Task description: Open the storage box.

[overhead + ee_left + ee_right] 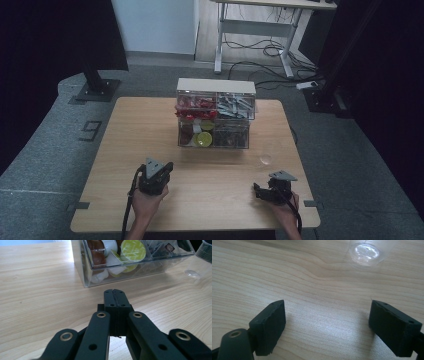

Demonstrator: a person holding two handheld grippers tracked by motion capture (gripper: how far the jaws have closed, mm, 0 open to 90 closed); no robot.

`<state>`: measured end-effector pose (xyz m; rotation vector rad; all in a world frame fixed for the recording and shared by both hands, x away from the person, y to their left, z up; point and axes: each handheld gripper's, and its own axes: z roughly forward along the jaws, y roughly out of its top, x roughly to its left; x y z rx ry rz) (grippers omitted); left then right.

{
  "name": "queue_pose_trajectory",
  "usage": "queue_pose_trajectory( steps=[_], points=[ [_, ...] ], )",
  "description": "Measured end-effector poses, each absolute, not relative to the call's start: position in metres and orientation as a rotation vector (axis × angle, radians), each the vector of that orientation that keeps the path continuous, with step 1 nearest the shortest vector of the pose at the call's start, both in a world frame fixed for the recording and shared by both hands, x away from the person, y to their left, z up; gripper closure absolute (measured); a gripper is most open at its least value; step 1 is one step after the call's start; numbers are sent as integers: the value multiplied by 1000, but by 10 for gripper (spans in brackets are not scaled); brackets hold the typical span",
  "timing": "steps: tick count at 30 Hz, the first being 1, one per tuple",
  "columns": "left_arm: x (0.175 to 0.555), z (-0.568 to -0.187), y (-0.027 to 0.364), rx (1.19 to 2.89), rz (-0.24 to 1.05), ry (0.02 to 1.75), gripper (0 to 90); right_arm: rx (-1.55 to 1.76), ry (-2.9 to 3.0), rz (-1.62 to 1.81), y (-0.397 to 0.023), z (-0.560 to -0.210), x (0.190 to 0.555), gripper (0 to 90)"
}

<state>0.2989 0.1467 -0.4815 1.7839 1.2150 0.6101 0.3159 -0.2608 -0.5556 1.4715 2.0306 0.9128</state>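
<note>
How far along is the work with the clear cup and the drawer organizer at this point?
Nothing looks done: the clear cup stands empty on the table, apart from the organizer, whose drawers are pushed in. Nothing is in hand: the left gripper is shut on nothing, short of the organizer; the right gripper is open, aimed at the cup but clear of it. Any grasp, opening or transfer remains.

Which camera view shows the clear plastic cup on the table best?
The right gripper view: the clear plastic cup sits straight ahead, its base sharp. The high view shows it as a small faint circle; the left gripper view catches part of it at the right edge.
</note>
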Motion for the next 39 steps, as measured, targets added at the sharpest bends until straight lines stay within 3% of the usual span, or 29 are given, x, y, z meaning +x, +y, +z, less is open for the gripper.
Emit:
queue_pose_trajectory(
  steps=[30, 39],
  points=[
    [333, -480, 123, 1799, 491, 1207, 900, 1474, 2023, 910, -261, -555, 315, 158],
    [345, -479, 117, 1827, 516, 1211, 900, 1475, 2020, 910, -261, -555, 315, 163]
  ],
)
